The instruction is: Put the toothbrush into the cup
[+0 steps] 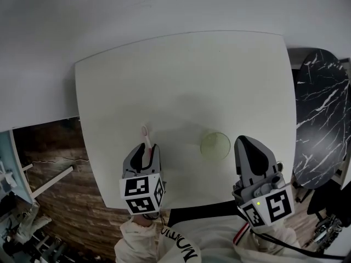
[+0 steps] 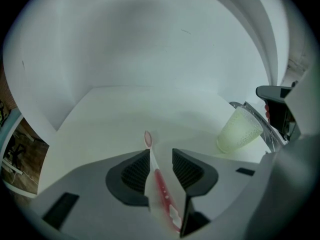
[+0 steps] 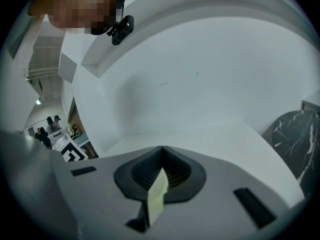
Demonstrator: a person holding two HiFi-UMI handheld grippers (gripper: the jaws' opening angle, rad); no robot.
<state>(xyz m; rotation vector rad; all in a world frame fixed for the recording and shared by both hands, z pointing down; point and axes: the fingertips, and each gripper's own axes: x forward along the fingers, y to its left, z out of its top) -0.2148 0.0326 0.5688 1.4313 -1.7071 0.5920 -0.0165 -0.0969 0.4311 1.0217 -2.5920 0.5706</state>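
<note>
A pink and white toothbrush (image 1: 145, 138) lies on the white table (image 1: 192, 75), near its front left. My left gripper (image 1: 147, 150) is down over it and open. In the left gripper view the toothbrush (image 2: 159, 186) runs between the two pads (image 2: 137, 171), close against the left one, with a gap to the right one, and its head sticks out past the tips. A pale green translucent cup (image 1: 215, 145) stands upright to the right, also seen as the cup (image 2: 239, 130) in the left gripper view. My right gripper (image 1: 245, 141) sits just right of the cup, apart from it, shut and holding nothing (image 3: 162, 149).
A black marble-patterned round table (image 1: 321, 108) stands past the white table's right edge. Brick-patterned floor and a white frame (image 1: 52, 179) lie off its left edge. A white wall rises behind the table. The table's front edge runs close under both grippers.
</note>
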